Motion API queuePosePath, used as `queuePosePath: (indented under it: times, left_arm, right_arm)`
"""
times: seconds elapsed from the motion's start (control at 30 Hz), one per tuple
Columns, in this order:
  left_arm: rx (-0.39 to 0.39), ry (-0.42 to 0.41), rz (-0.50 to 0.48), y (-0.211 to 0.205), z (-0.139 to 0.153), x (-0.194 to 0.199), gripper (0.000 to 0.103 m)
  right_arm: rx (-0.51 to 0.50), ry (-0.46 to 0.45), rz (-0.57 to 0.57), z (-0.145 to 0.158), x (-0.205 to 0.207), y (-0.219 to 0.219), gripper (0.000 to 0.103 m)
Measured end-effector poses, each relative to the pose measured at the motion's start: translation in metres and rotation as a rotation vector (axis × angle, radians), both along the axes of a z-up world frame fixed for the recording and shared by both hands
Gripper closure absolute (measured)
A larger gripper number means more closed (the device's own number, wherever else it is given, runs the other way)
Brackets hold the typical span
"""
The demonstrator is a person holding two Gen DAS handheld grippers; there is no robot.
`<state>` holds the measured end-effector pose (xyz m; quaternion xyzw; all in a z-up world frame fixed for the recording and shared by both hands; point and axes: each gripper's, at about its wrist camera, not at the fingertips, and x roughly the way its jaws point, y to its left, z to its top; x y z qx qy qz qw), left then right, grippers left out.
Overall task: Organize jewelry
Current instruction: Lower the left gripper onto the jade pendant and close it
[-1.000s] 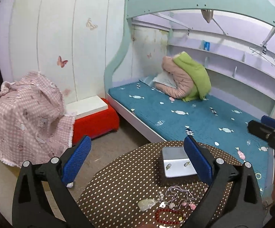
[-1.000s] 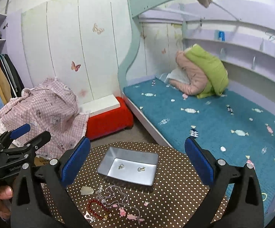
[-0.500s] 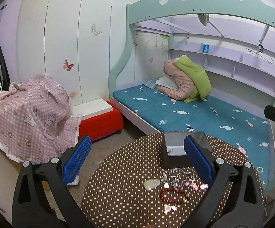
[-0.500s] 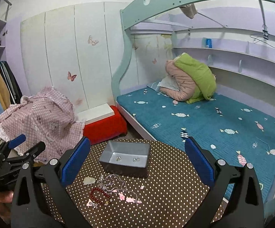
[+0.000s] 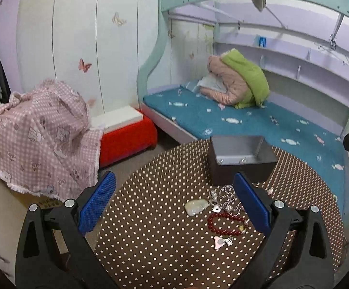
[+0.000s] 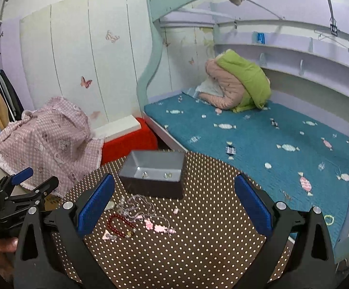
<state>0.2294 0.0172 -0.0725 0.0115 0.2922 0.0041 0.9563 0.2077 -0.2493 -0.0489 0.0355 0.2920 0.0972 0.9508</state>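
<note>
Jewelry heaped on round brown polka-dot table (image 5: 150,228), loose pile just in front of grey tray (image 6: 154,168), toward table's middle. Tray set near far edge; two small earring pairs (image 6: 156,174) lying on its floor.

Left gripper (image 5: 174,204) spread wide, blue pads (image 5: 97,201) far apart, nothing between them, touching nothing, held above table's near edge. Right gripper (image 6: 174,204) likewise wide open, empty, above near edge. From right wrist view, left gripper also seen side-on at left rim, part of hand beneath it.

Pile, largest to smallest: tangled silver chain (image 6: 138,203); red bead bracelet (image 5: 226,224); pale stone pendant (image 5: 196,206); pink charm string (image 6: 157,227); small pink-and-silver piece (image 5: 220,240) nearest the front edge.

Hard to make out: chain strands knotted, count unclear. Right pad of left gripper covers part of chain and bracelet's right side. Pendant mostly hidden behind left pad in right wrist view. Near wall of tray hides its front floor. Table's near edge cut off by gripper bodies.
</note>
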Motion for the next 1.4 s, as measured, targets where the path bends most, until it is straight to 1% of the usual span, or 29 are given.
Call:
queuePosePath:
  times: [0.23,0.4,0.5,0.73,0.83,0.93,1.0,1.03,1.07,1.1,1.17,1.23,1.27,1.4]
  left_arm:
    - [0.003,0.100,0.016,0.007,-0.037,0.026,0.005]
    - [0.020,0.182,0.018,0.006,-0.069,0.048,0.005]
    - [0.038,0.242,-0.008,0.001,-0.092,0.062,0.005]
    - [0.097,0.317,-0.085,-0.013,-0.126,0.091,0.005]
    - [0.117,0.343,-0.118,-0.016,-0.135,0.099,0.005]
    - [0.107,0.346,-0.154,-0.017,-0.138,0.102,0.006]
    - [0.064,0.357,-0.186,-0.015,-0.139,0.104,0.015]
    - [0.014,0.364,-0.213,-0.013,-0.138,0.104,0.029]
    - [0.022,0.360,-0.212,-0.015,-0.137,0.105,0.038]
    - [0.038,0.356,-0.234,-0.018,-0.136,0.104,0.042]
    - [0.039,0.355,-0.268,-0.023,-0.135,0.101,0.062]
    - [0.048,0.352,-0.286,-0.027,-0.135,0.098,0.071]
    - [0.049,0.353,-0.289,-0.028,-0.135,0.097,0.074]
    - [0.026,0.355,-0.290,-0.031,-0.134,0.093,0.074]
  right_arm:
    - [-0.020,0.093,0.000,-0.034,0.015,0.006,0.007]
    - [-0.026,0.186,0.010,-0.065,0.031,0.008,0.007]
    - [-0.022,0.217,0.012,-0.075,0.037,0.006,0.007]
    - [-0.005,0.265,-0.002,-0.092,0.047,-0.002,0.007]
    - [-0.008,0.274,0.000,-0.095,0.049,-0.003,0.007]
    - [-0.006,0.285,-0.005,-0.099,0.052,-0.005,0.007]
    - [-0.005,0.293,-0.009,-0.101,0.053,-0.007,0.007]
    - [-0.003,0.295,-0.009,-0.102,0.054,-0.007,0.007]
    - [-0.002,0.297,-0.010,-0.102,0.055,-0.007,0.007]
    - [-0.002,0.298,-0.011,-0.103,0.055,-0.008,0.007]
    - [0.000,0.298,-0.012,-0.102,0.056,-0.008,0.007]
    - [-0.001,0.297,-0.012,-0.102,0.056,-0.008,0.007]
    - [-0.001,0.296,-0.013,-0.102,0.056,-0.008,0.007]
    - [-0.004,0.300,-0.011,-0.103,0.056,-0.008,0.007]
